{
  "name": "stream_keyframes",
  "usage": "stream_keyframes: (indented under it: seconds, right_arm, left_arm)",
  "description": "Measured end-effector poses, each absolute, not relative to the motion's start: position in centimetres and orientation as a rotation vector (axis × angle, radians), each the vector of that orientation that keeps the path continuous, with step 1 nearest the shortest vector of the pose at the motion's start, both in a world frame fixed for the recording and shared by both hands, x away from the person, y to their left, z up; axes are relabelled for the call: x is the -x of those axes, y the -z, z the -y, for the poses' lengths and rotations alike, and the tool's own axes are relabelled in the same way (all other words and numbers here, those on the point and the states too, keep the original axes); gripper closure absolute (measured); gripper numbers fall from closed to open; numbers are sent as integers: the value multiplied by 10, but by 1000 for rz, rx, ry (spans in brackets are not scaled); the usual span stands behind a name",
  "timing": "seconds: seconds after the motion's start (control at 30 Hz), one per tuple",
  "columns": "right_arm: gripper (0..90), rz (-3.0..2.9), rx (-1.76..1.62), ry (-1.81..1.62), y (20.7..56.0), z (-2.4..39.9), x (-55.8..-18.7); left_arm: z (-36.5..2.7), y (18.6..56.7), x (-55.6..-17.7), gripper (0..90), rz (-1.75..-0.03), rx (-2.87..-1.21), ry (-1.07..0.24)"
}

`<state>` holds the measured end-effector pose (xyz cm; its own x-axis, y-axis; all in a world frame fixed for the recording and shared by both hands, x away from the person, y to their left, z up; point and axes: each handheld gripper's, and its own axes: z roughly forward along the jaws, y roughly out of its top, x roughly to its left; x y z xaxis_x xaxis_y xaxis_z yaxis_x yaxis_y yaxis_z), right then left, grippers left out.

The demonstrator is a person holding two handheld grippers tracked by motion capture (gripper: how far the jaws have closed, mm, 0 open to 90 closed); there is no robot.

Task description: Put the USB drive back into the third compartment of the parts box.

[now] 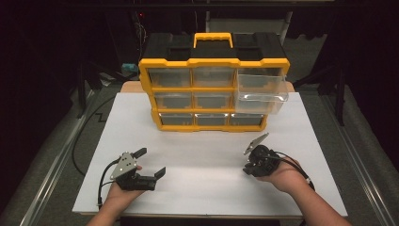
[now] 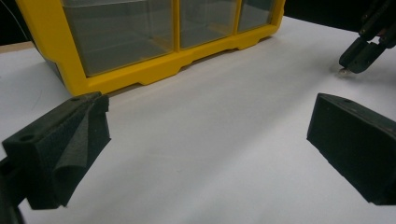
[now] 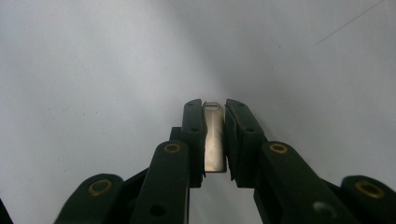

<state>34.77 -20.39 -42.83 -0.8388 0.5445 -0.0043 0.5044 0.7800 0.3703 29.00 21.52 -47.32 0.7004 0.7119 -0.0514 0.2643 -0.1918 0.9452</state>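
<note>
Presently held: small clear plastic piece (image 3: 214, 135), clamped between the jaws of the right gripper (image 1: 250, 162), tip-down just above the white tabletop (image 1: 207, 155) near its right front edge. Risk: thin, slick piece may slip or twist out when lifted toward the open drawer (image 1: 261, 89) of the yellow organizer (image 1: 188, 63). Left gripper (image 1: 153, 162): jaws wide apart, empty, front left.

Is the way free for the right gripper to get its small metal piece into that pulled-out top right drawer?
Probably yes. The drawer stands pulled out and nothing lies on the table between it and the right gripper, shut on the metal piece.
</note>
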Motion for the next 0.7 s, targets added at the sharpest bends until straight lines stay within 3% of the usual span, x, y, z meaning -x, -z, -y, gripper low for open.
stream_keyframes:
  seconds: [0.7]
  right_arm:
    - [796,-2980,-748,-419,409,203,-356]
  left_arm:
    - [-218,472,-289,5,-781,-1776,-505]
